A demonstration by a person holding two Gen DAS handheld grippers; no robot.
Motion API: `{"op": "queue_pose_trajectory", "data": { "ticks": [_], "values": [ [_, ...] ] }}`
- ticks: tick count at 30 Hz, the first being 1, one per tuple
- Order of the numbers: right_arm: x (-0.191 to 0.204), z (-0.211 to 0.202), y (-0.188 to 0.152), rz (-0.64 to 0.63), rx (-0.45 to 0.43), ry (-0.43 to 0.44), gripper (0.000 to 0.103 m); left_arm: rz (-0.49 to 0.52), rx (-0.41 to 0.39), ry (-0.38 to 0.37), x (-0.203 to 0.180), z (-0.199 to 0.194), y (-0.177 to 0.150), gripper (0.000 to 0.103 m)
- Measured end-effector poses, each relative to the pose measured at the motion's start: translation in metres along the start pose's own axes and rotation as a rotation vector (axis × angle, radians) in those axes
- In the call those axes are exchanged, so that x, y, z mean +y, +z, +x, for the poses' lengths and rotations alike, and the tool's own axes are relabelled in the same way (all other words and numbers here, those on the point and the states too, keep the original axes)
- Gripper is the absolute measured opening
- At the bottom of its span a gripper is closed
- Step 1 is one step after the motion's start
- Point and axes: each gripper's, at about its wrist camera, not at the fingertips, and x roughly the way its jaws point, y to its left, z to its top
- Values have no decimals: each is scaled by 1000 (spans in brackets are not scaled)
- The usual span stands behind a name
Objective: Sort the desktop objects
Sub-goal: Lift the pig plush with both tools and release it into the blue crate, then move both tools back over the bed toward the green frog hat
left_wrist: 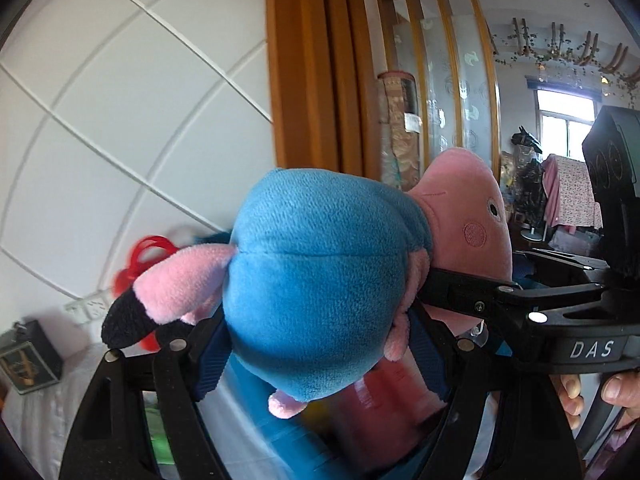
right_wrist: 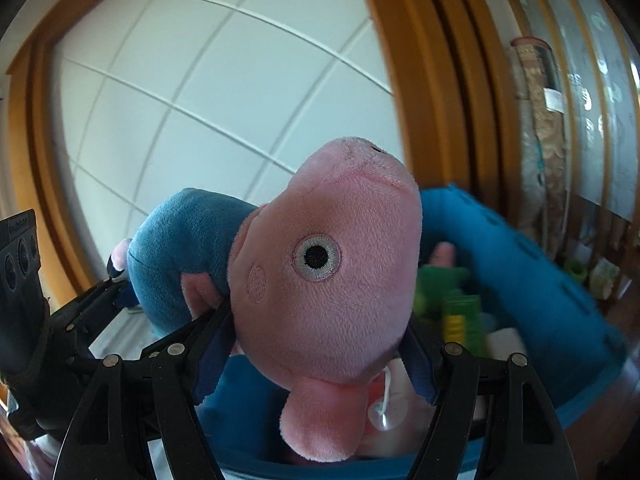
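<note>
A plush pig with a pink head [right_wrist: 332,280] and a blue body [left_wrist: 312,280] hangs in the air between both grippers. My left gripper [left_wrist: 316,344] is shut on the blue body, its pads pressing in from both sides. My right gripper [right_wrist: 320,356] is shut on the pink head. In the left wrist view the right gripper [left_wrist: 448,308] reaches in from the right onto the head. In the right wrist view the left gripper [right_wrist: 100,300] shows at the left, by the pig's body. A suction cup on a string [right_wrist: 382,412] dangles from the head.
A blue bin [right_wrist: 540,300] lies below and to the right, holding a green toy [right_wrist: 440,280] and other blurred items. A red object [left_wrist: 148,256] and a dark box [left_wrist: 28,356] sit at the left near the white panelled wall. A person's hand [left_wrist: 600,392] grips the right tool.
</note>
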Motion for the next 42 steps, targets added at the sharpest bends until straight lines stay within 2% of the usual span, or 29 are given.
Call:
{"op": "queue_pose_trajectory", "data": {
  "ticks": [4, 6, 9, 11, 15, 23, 31, 38, 42],
  "values": [
    [-63, 28, 9, 22, 93, -8, 76, -38, 94, -9, -38, 56, 7, 79],
    [-91, 38, 9, 43, 138, -3, 78, -59, 151, -2, -50, 79, 7, 84],
    [-122, 47, 6, 72, 185, -10, 85, -65, 212, 48, -70, 100, 4, 85],
    [-140, 52, 2, 90, 206, -1, 85, -49, 228, 79, -84, 109, 8, 85],
    [-159, 54, -1, 90, 209, 0, 103, -52, 243, 116, -96, 116, 8, 85],
    [-169, 42, -7, 77, 193, 19, 103, -94, 241, 178, -102, 105, 0, 85],
    [-165, 25, -14, 43, 197, 20, 103, -117, 206, 223, -101, 70, -7, 85],
    [-138, 13, -19, -22, 164, 31, 103, -153, 146, 309, -89, 25, -17, 85],
    [-107, 11, -19, -94, 134, 26, 103, -193, 127, 392, -68, -2, -25, 85]
  ]
}}
